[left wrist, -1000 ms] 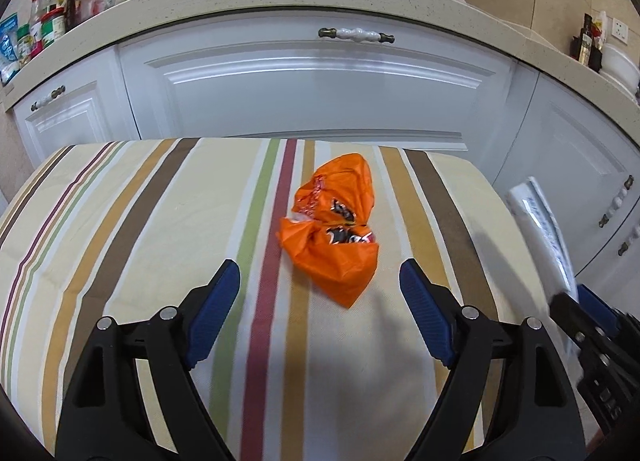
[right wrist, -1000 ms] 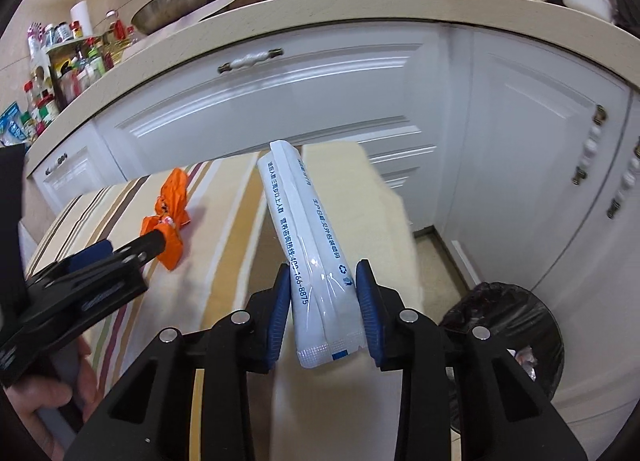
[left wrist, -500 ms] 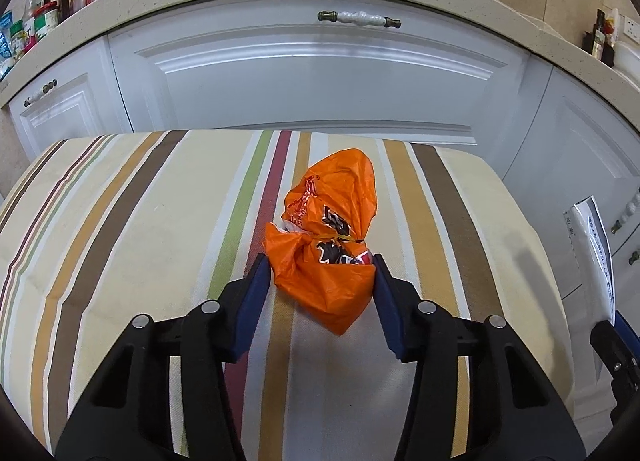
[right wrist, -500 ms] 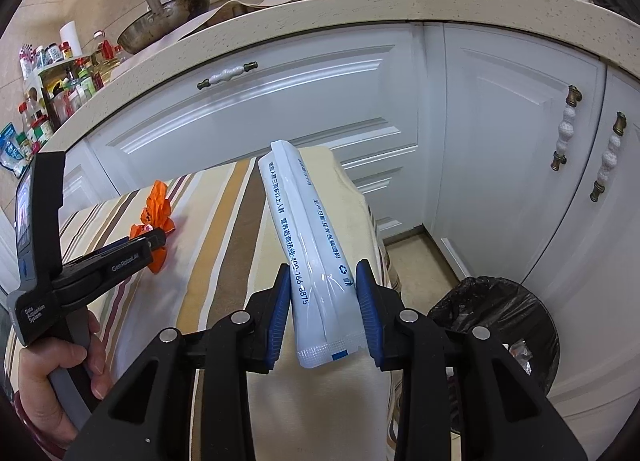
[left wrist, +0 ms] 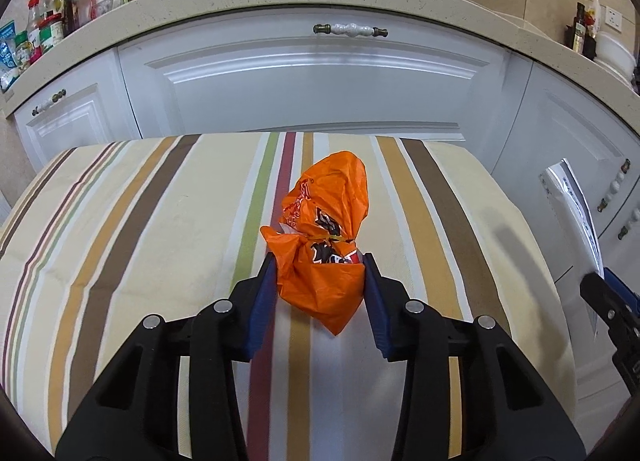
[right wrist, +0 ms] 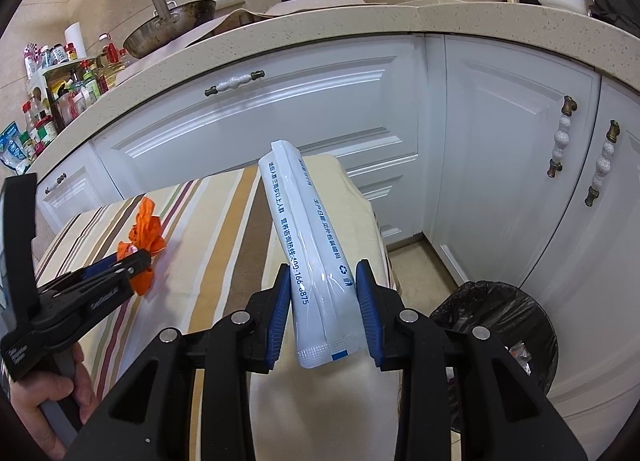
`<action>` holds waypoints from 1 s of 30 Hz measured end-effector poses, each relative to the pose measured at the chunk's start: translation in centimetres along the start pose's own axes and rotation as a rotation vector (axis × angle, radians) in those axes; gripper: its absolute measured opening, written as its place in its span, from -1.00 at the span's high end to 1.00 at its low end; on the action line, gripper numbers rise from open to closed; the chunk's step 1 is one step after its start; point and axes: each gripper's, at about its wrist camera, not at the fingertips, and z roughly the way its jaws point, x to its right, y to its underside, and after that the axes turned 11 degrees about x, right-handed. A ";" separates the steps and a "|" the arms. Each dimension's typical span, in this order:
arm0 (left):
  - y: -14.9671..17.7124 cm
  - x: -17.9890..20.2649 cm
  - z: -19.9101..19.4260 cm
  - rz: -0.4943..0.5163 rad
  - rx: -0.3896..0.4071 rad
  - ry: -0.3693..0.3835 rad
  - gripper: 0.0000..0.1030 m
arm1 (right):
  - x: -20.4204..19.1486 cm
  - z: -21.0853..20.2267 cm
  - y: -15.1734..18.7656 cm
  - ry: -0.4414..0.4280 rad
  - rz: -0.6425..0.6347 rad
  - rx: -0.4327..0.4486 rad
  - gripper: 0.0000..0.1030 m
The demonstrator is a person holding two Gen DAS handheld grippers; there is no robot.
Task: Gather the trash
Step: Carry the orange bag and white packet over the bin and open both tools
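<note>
Your left gripper (left wrist: 320, 281) pinches the crumpled orange plastic bag (left wrist: 326, 237); your right gripper (right wrist: 322, 301) clamps the long white printed sachet (right wrist: 308, 249). Next, carry both to the black-lined round bin (right wrist: 504, 313) right of the striped cloth (left wrist: 140, 221).

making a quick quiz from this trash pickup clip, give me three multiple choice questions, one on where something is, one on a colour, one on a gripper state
1. Where is the black-lined trash bin?
A. on the counter
B. on the floor by the white cabinets, right of the striped table
C. on the table

2. What colour is the crumpled plastic bag?
A. green
B. white
C. orange

3. What is the right gripper doing?
A. shut on the white packet
B. open above the bin
C. shut with nothing in it

Answers:
1 B: the right wrist view shows it low beside the cabinet doors.
2 C: it is bright orange between the left gripper pads.
3 A: both blue pads press the packet's sides.
</note>
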 end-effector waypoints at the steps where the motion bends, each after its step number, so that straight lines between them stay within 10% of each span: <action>1: 0.1 -0.2 -0.5 0.003 0.008 -0.003 0.22 | -0.1 -0.1 0.0 0.000 0.000 0.002 0.34; 30: 2.6 6.2 -12.1 0.110 0.122 0.149 0.23 | 4.0 -11.1 1.6 0.145 0.034 0.124 0.34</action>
